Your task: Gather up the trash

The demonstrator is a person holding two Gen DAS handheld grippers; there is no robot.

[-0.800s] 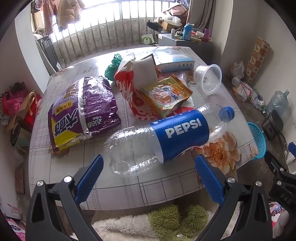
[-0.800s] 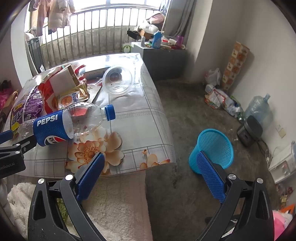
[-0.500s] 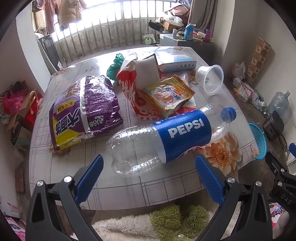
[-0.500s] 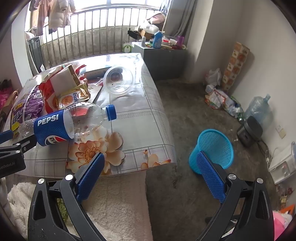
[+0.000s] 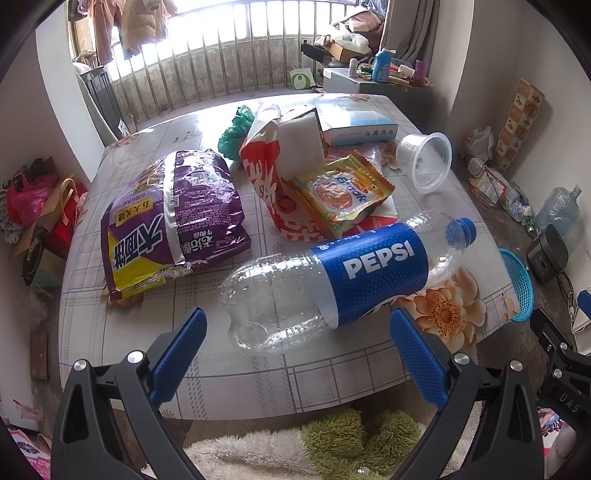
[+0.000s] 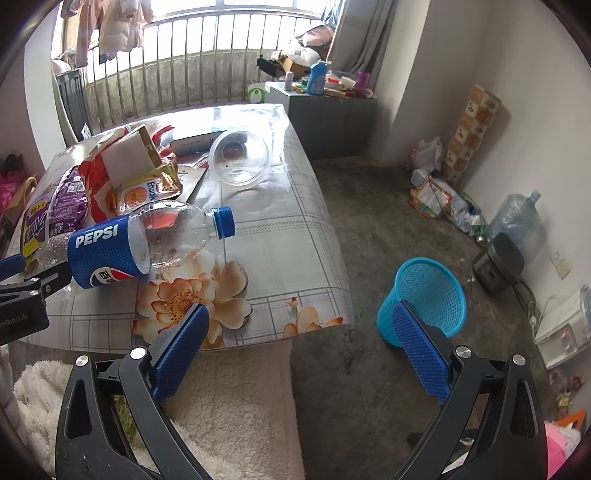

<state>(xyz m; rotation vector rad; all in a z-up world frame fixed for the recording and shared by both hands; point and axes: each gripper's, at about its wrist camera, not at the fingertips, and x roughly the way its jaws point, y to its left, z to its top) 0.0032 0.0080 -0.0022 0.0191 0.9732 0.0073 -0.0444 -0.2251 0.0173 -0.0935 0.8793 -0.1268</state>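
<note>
Bottle (image 5: 343, 280) near table (image 5: 258, 384) front edge; L fingers (image 5: 181, 350) spread, clear.

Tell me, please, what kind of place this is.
Probably a lived-in room of a home, not a lab or shop. A table with a flowered cloth holds snack bags and a Pepsi bottle; laundry hangs at the barred window, and a bin stands on the floor.

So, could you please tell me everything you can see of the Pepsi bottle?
The Pepsi bottle is clear plastic with a blue label and a blue cap, which is on. It looks empty. It lies on its side near the front edge of the table, base toward the left gripper, cap pointing right and away. The open gripper is not touching it. Its shoulder seems to rest against the snack wrappers.
</note>
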